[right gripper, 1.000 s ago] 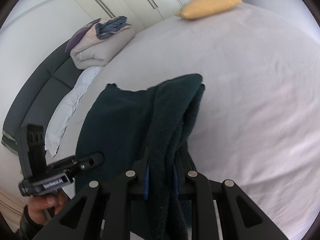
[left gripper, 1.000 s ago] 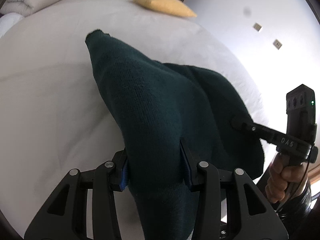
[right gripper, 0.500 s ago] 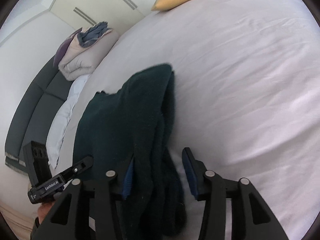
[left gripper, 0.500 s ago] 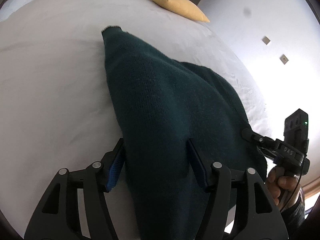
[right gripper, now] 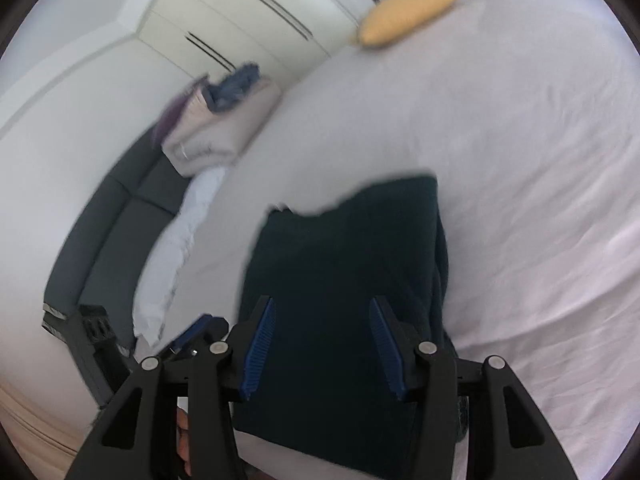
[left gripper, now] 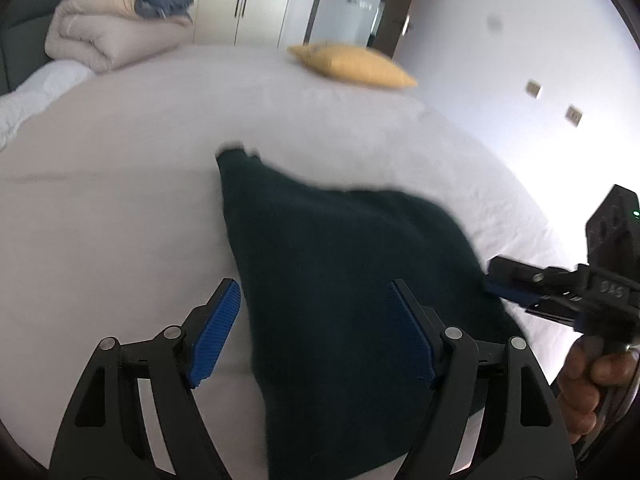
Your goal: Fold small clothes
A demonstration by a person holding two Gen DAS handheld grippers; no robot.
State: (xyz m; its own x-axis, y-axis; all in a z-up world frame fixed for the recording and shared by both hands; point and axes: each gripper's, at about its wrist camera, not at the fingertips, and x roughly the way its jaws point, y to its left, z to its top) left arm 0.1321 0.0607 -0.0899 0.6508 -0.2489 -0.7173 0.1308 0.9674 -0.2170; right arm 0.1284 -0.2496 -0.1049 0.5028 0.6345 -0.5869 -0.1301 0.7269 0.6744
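Garment (left gripper: 344,280) flat on bed (left gripper: 120,208) | L hand-held gripper (left gripper: 316,332) wide open, released | R hand-held gripper (right gripper: 320,348) open, holding nothing

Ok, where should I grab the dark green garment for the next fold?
Probably the far corners of the dark green garment, coming in low from the near side; it lies flat on the bed, with those corners clearly exposed.

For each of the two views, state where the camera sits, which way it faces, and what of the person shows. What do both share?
Left wrist: behind the open left tongs, facing the dark green garment; right hand shows.
Right wrist: behind the open right tongs, facing the garment; left tongs partly visible.
Shared: garment, bed, yellow pillow, folded duvet.
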